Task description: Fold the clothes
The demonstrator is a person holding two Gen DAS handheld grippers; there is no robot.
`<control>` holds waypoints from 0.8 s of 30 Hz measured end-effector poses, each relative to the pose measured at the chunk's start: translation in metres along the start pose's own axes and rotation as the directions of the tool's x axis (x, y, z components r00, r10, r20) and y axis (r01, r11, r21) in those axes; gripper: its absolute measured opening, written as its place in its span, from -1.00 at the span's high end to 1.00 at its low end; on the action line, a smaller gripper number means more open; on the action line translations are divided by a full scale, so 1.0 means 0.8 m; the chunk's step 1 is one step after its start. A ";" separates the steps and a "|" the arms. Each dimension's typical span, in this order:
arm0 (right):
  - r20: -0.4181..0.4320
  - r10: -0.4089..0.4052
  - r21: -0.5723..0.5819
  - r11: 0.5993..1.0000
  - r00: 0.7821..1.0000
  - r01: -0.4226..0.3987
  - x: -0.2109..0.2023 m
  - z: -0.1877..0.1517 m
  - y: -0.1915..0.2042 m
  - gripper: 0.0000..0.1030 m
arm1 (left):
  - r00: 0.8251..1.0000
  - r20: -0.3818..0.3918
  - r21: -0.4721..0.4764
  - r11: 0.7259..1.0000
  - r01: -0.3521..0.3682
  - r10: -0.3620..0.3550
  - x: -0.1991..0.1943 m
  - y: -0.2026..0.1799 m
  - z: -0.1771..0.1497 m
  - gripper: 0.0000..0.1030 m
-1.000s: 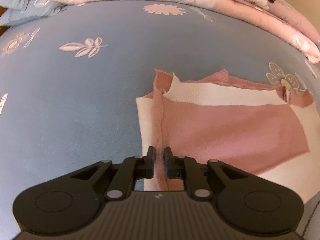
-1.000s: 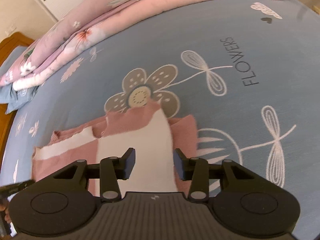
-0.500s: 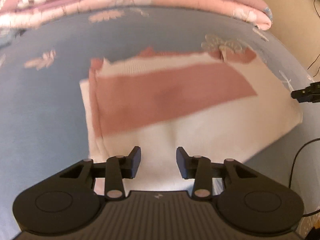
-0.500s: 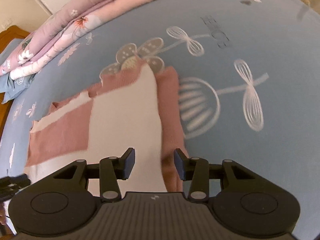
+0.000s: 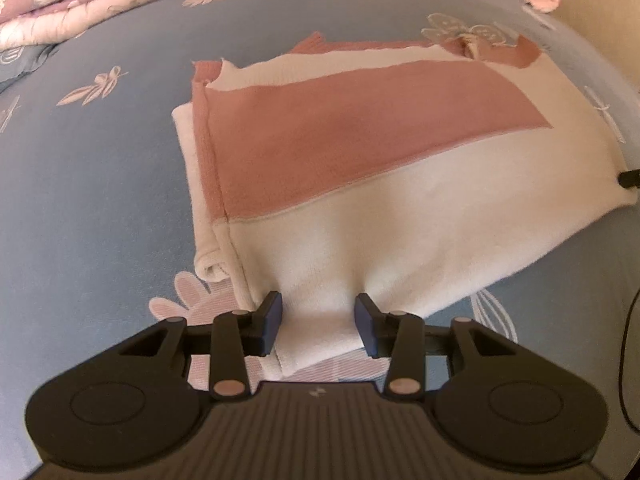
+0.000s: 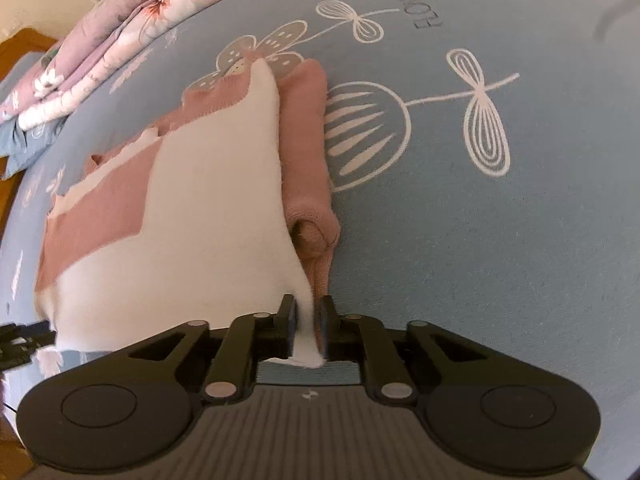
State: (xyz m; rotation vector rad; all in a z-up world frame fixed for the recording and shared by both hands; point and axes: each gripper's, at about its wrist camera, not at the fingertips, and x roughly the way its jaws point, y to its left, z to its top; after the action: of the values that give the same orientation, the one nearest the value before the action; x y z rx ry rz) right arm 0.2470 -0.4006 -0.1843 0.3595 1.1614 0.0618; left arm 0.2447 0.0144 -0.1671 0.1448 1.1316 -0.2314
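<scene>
a home bedroom: a bed [image 6: 500, 240] under a blue flowered sheet, folded pink floral quilts [image 6: 120, 28] at its far edge, a wooden headboard [image 6: 24, 46] far left.

The sweater [image 5: 400, 208] is soft matt knit, pink and cream, with a fine ribbed weave. The bedsheet [image 6: 500, 220] is smooth matt printed cotton. Both claws [image 5: 318, 322] [image 6: 306, 326] are matt black plastic. The quilt [image 5: 100, 12] looks padded cloth.
</scene>
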 end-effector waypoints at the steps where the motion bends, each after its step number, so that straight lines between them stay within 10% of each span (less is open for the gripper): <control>1: 0.000 -0.005 -0.005 1.000 1.000 0.005 0.001 -0.001 0.000 0.62 | 1.000 -0.006 -0.002 1.000 -0.008 0.008 0.001 -0.001 0.002 0.18; 15: 0.052 -0.071 -0.063 0.995 0.996 0.074 -0.038 0.021 0.031 0.18 | 0.994 -0.056 -0.031 0.995 -0.097 0.095 -0.030 -0.034 0.026 0.12; 24: 0.067 0.104 -0.147 0.985 0.992 -0.093 -0.030 0.030 0.113 -0.02 | 0.992 -0.088 -0.084 0.991 -0.102 0.094 -0.033 -0.058 0.042 0.08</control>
State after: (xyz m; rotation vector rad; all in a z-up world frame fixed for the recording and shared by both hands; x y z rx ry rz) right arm 0.2713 -0.3266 -0.1272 0.2886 1.0582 0.2159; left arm 0.2519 -0.0353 -0.1292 0.1325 1.2131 -0.0883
